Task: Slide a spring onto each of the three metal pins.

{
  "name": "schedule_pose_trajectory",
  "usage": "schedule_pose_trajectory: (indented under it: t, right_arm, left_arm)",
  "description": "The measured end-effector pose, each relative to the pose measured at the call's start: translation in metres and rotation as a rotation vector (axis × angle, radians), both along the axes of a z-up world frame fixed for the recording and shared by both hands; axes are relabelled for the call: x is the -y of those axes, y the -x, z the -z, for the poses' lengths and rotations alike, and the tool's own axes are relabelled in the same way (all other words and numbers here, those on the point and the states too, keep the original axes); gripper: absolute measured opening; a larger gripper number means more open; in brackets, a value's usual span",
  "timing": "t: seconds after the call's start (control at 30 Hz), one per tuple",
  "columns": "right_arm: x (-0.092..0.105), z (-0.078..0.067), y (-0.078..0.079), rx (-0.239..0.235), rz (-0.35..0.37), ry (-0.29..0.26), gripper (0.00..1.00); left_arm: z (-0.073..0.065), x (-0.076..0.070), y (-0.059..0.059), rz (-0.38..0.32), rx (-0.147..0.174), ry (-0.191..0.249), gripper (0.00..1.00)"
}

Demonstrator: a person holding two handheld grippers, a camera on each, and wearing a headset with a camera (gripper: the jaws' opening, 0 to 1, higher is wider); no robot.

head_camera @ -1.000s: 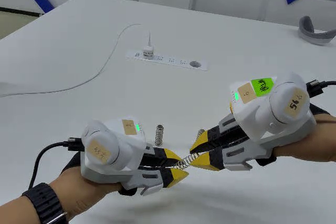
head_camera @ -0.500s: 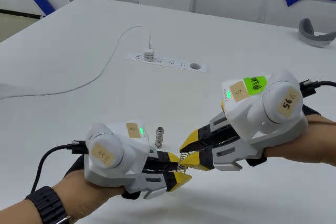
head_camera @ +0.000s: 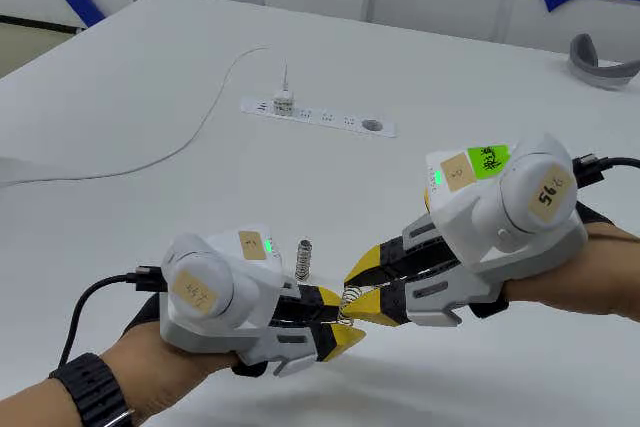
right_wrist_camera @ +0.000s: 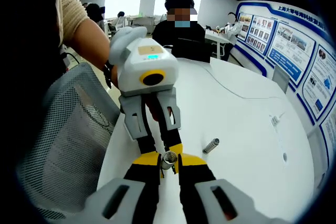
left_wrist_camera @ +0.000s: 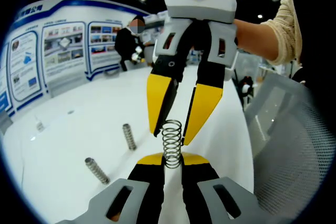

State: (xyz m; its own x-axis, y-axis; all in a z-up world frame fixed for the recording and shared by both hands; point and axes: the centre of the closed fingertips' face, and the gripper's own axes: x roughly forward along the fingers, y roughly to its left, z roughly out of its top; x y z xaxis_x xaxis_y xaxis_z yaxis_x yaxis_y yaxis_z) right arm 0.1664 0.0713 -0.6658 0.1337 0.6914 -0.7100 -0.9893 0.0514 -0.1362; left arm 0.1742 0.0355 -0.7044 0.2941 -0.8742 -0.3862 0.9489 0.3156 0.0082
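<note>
A short coil spring (head_camera: pixel 349 305) hangs between my two grippers just above the white table (head_camera: pixel 150 77). My left gripper (head_camera: pixel 345 319) is shut on its lower end (left_wrist_camera: pixel 171 148); I cannot tell if a pin runs inside it. From the opposite side, my right gripper (head_camera: pixel 350 297) closes its yellow fingertips on the spring's far end (right_wrist_camera: pixel 169 158). In the left gripper view the right gripper (left_wrist_camera: pixel 171 136) comes down from the top. A second spring (head_camera: pixel 303 259) stands upright on the table behind them. A third spring (left_wrist_camera: pixel 97 170) leans nearby.
A white power strip (head_camera: pixel 320 115) with a plug (head_camera: pixel 283 99) and a long cable (head_camera: pixel 190 142) lies farther back on the table. A grey curved object (head_camera: pixel 600 57) sits at the far right edge. A mesh chair (right_wrist_camera: pixel 68 129) stands beside the table, and people are behind it.
The right gripper has moved left toward the left gripper. The spring between them, stretched out a second ago, is now squeezed short. Both grippers kept their hold.
</note>
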Motion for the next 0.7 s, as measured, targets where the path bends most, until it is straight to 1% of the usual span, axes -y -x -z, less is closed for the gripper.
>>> schedule_pose_trajectory:
  t: [0.2,0.27,0.5,0.7]
  right_arm:
    - [-0.0006,0.0019,-0.0003,-0.005,0.006,-0.006,0.13]
    - [-0.0013,0.0010,-0.0001,-0.014,0.011,-0.016,0.12]
    - [0.0001,0.0002,-0.0031,-0.013,0.025,-0.021,0.12]
    - [0.0016,-0.0015,-0.0054,-0.007,0.033,-0.022,0.12]
  left_arm:
    - [-0.0007,0.0002,-0.0008,0.000,0.006,0.001,0.11]
    - [-0.0012,0.0004,-0.0012,-0.001,0.005,0.006,0.11]
    - [-0.0023,0.0002,-0.0042,-0.015,0.017,0.005,0.12]
    - [-0.0030,-0.0014,-0.0047,-0.022,0.012,0.007,0.17]
